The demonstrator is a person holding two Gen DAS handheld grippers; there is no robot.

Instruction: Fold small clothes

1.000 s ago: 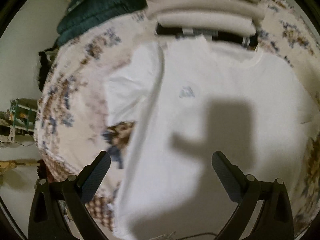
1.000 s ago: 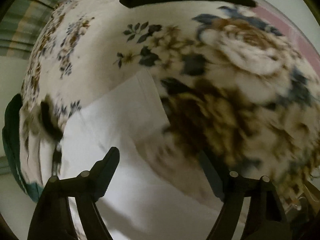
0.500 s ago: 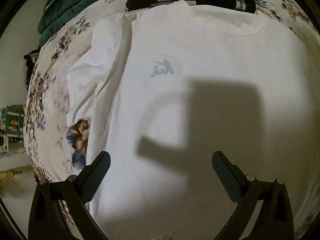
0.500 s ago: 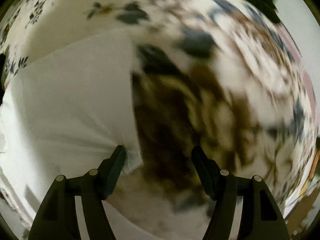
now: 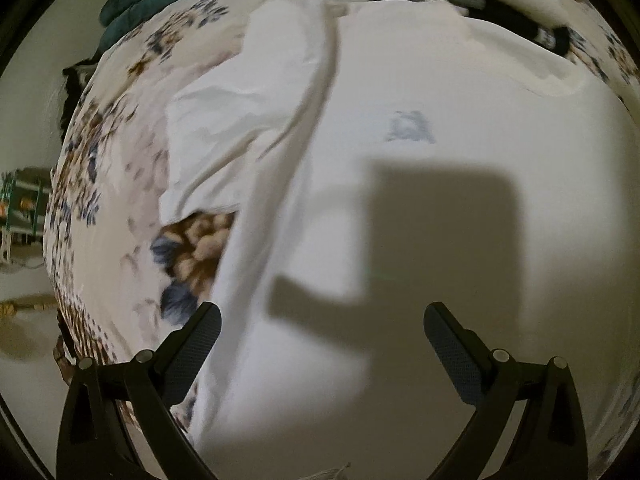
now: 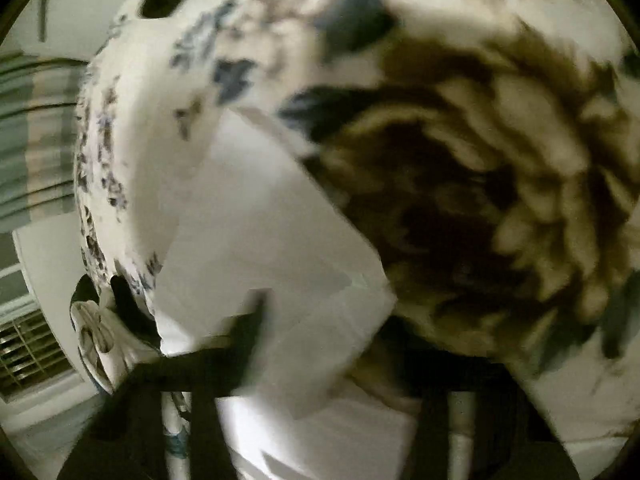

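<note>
Left gripper point(image 5: 322, 320): jaws spread wide, empty, above the white shirt point(image 5: 420, 220).
Right gripper point(image 6: 320, 340): blurred; grip cannot be told.
Shirt: flat on floral bedspread point(image 5: 100, 200), sleeve point(image 5: 240, 128) left of its body.
Advice: pinch the sleeve edge cleanly, fold inward, smooth flat.

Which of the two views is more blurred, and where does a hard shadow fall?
Right wrist view: heavy motion blur; right gripper smeared, state unreadable. Left wrist view: mostly sharp; a dark blocky shadow on the white T-shirt, above the open left gripper.
</note>
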